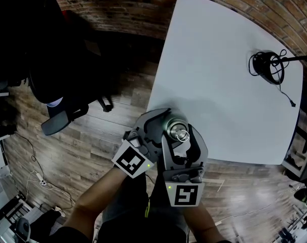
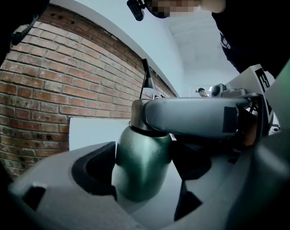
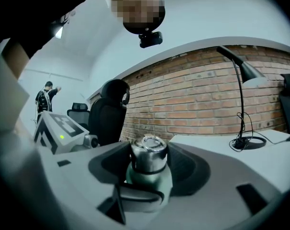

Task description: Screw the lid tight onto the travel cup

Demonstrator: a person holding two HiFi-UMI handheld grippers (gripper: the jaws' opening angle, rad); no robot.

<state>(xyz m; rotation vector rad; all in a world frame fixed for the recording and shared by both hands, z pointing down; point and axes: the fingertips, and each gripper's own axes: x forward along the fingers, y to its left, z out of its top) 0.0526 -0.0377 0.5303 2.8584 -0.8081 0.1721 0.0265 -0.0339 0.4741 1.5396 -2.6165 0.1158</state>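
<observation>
White tabletop, lower-centre edge: travel cup upright. Left gripper jaws clamp its body; right gripper jaws clamp the lid directly above it.

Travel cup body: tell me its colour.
The travel cup body is dark metallic green, clearest in the left gripper view.

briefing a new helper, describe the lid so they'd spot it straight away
At the near edge of the white table, the left claw grips a dark green travel cup. The lid is the small cap on the cup's neck, inside the right claw; it is shiny bare silver, unlike the matte green body.
</observation>
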